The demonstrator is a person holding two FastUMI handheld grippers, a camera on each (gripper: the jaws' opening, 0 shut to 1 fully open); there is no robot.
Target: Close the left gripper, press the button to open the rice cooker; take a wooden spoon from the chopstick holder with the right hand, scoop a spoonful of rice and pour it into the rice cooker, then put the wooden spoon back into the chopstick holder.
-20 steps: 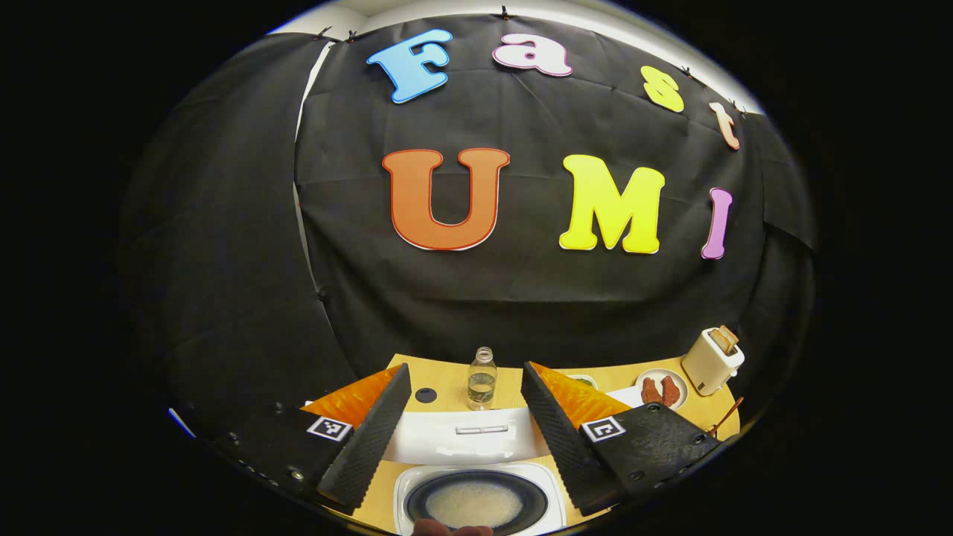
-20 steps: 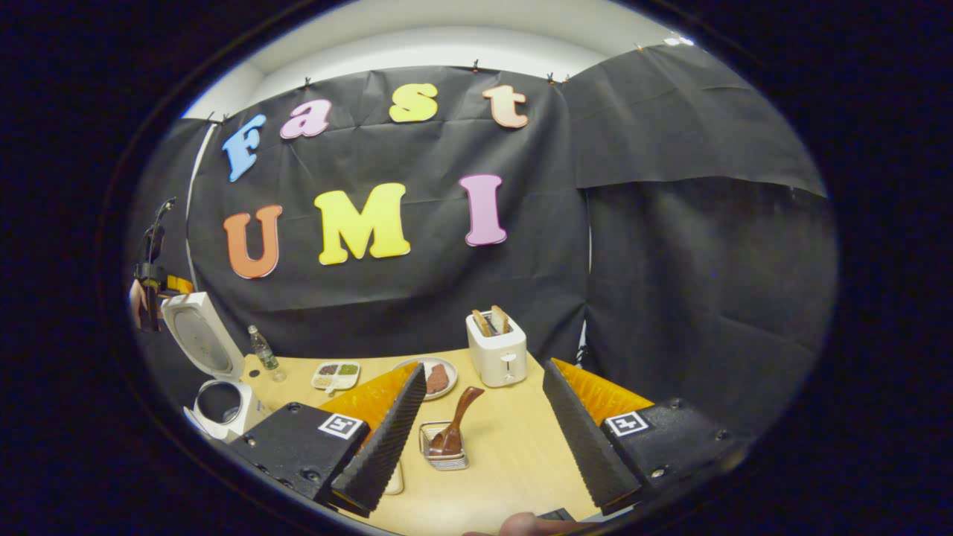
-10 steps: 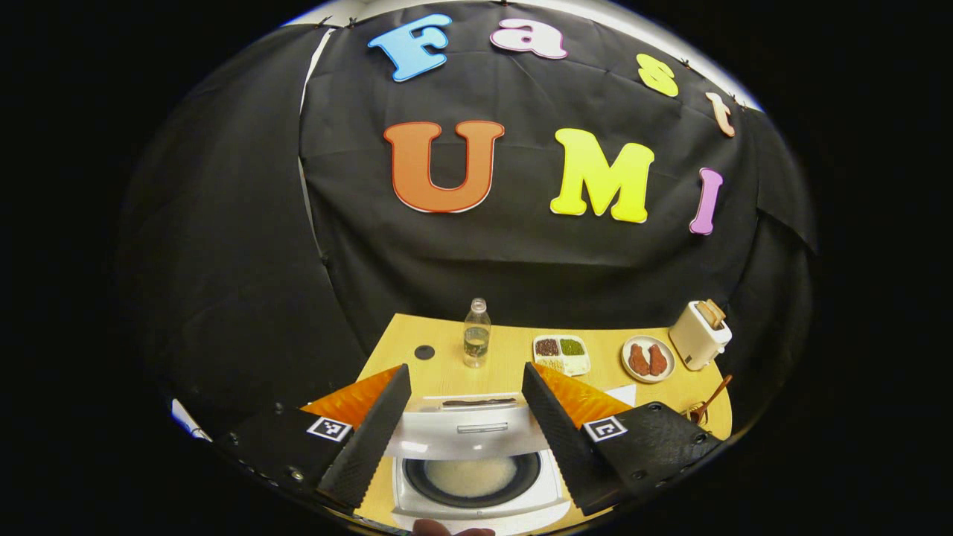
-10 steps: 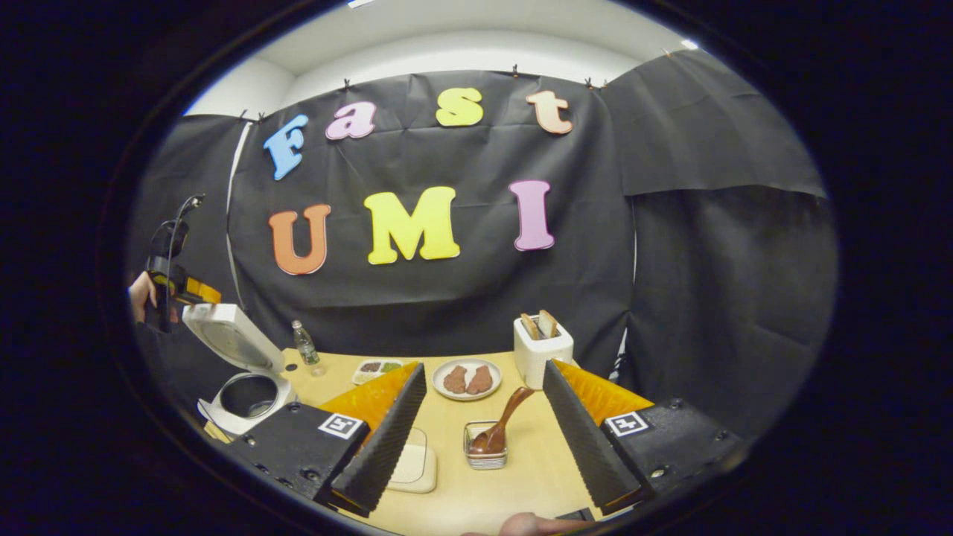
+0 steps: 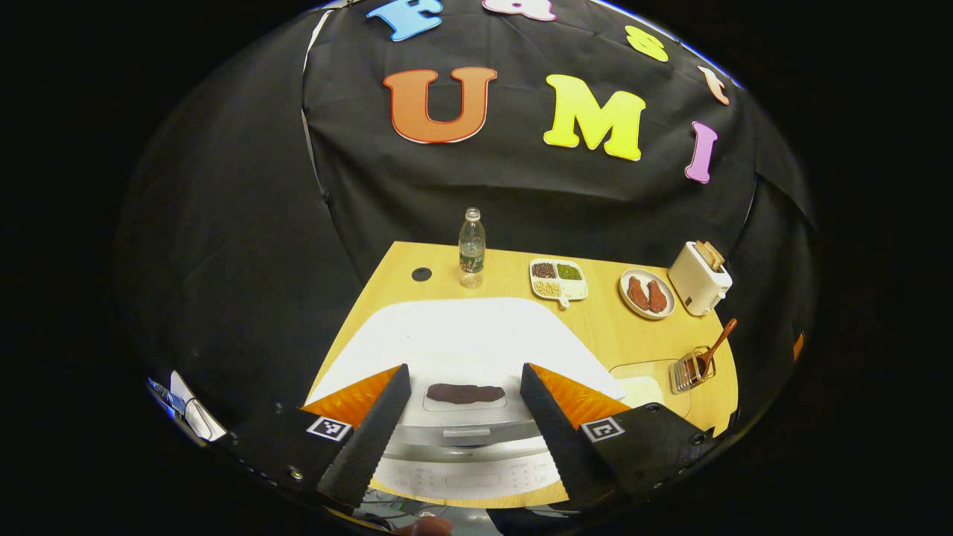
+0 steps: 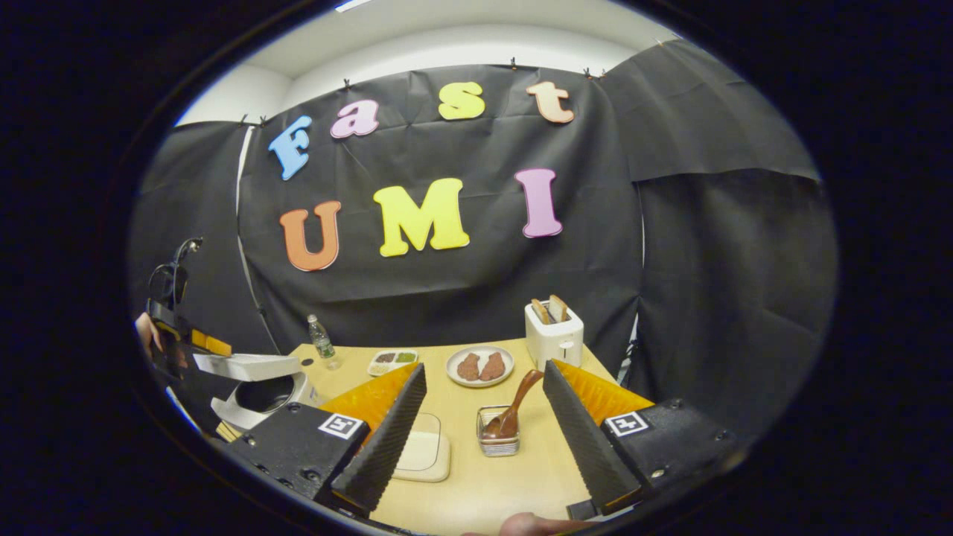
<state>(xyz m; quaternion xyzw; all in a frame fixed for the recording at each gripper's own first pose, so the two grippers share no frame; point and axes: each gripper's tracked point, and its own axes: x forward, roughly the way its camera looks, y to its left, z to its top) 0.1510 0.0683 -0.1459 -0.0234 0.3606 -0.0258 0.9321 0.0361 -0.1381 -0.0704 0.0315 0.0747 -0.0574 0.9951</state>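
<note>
Left gripper view: the rice cooker (image 5: 461, 350) sits near on the desk (image 5: 610, 327), lid nearly down, framed by the wide-open, empty left gripper (image 5: 461, 424). Far right, the wooden spoon (image 6: 514, 406) stands in the chopstick holder (image 6: 497, 439) between the spread fingers of the empty right gripper (image 6: 484, 439).

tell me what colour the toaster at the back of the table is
The toaster is white or cream, with bread slices sticking out on top; the right gripper view shows it best.
</note>
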